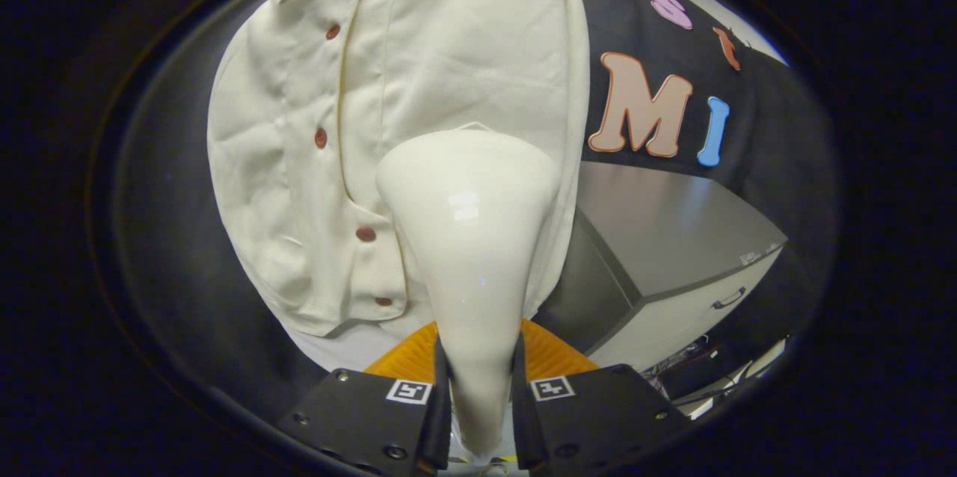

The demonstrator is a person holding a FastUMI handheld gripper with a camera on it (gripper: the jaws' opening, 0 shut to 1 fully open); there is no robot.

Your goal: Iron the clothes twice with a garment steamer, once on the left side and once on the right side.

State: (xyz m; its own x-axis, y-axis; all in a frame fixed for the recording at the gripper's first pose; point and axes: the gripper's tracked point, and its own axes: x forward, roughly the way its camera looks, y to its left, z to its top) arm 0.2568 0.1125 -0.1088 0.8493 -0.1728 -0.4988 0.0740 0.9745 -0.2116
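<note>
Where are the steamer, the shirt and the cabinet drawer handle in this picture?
steamer (pixel 467 238): gripper view, on its glossy neck, held between the fingers.
shirt (pixel 448 58): gripper view, on the panel beyond the steamer head.
drawer handle (pixel 728 299): gripper view, on the handle's middle.

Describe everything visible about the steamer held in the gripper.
The steamer is glossy cream plastic, narrow at the handle and flaring to a wide rounded head. The hand-held gripper is shut on its handle, both fingers pressing its sides. It points ahead at the hanging cream shirt, its head over the fabric beside the button row.
</note>
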